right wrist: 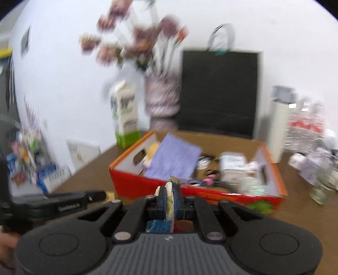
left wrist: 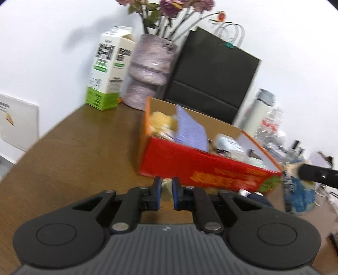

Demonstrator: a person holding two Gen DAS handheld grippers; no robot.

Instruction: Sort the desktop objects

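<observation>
The red box [right wrist: 198,195] sits on the brown table [left wrist: 69,152], and it is open at the top. Inside it a purple sheet [right wrist: 173,158] leans up on its edge. Next to the sheet there is something soft and yellow [left wrist: 162,122], a white packet [right wrist: 232,164] and some small pink and black bits that are too blurry to name.

The right claw [right wrist: 168,198] is just in front of the near wall of the box. It is squeezed tight on a blue and white packet [right wrist: 159,225]. The packet sticks up a little between the blue pads [right wrist: 162,201] and hangs down under them. In the left camera view this packet [left wrist: 300,190] shows by the right corner of the box.

The left claw [left wrist: 166,193] is low over the table, close to the same red wall. Its two pads are near each other with a small gap. Something pale shows in that gap, but I cannot tell if the claw is holding it.

Behind the box stand a black paper bag [left wrist: 213,74], a purple vase [left wrist: 150,69] with flowers [left wrist: 169,8], and a white and green carton [left wrist: 107,69]. To the right there is a white bottle [right wrist: 278,124], a clear plastic bottle [left wrist: 270,124] and a glass [right wrist: 323,188].
</observation>
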